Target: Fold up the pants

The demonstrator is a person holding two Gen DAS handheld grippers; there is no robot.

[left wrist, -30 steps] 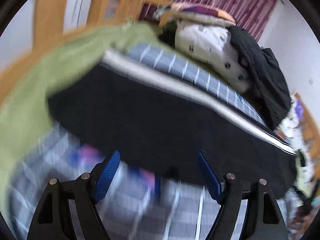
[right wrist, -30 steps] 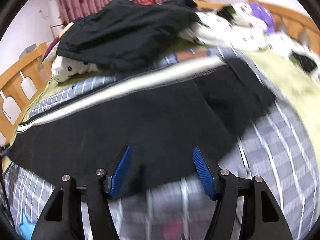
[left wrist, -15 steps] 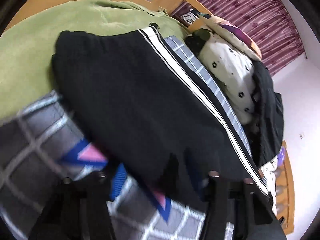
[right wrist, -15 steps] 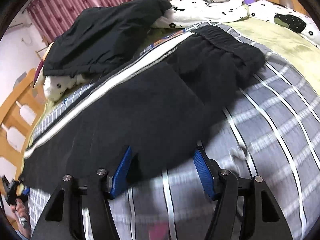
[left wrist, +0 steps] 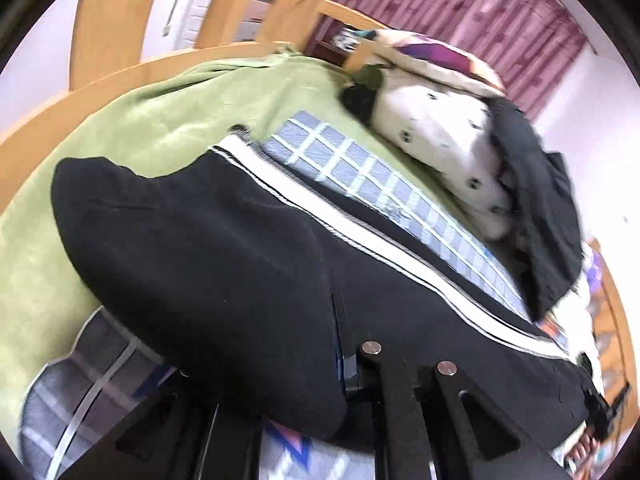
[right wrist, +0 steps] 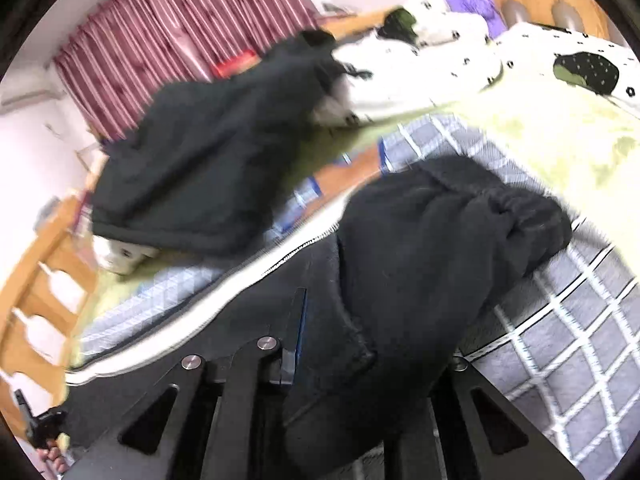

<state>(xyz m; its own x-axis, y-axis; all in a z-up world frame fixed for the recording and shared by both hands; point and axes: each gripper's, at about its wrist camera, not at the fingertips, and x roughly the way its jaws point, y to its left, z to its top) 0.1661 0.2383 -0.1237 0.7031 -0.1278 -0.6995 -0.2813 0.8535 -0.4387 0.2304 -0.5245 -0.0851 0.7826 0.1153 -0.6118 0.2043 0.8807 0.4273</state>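
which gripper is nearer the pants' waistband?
Right. The right gripper grips the black pants just below the gathered waistband. The left gripper holds the leg end, where no waistband shows.

The right gripper (right wrist: 360,344) is clamped on the near edge of black pants with a white side stripe (right wrist: 432,240), lifting a bunched fold above the grey checked sheet (right wrist: 560,340); a dark jacket (right wrist: 208,152) lies beyond.

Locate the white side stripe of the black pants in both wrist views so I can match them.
Left wrist: white stripe runs diagonally from upper centre to lower right, along the pants' far edge.
Right wrist: white stripe runs from lower left up to centre.
Shared landmark: maroon curtain.
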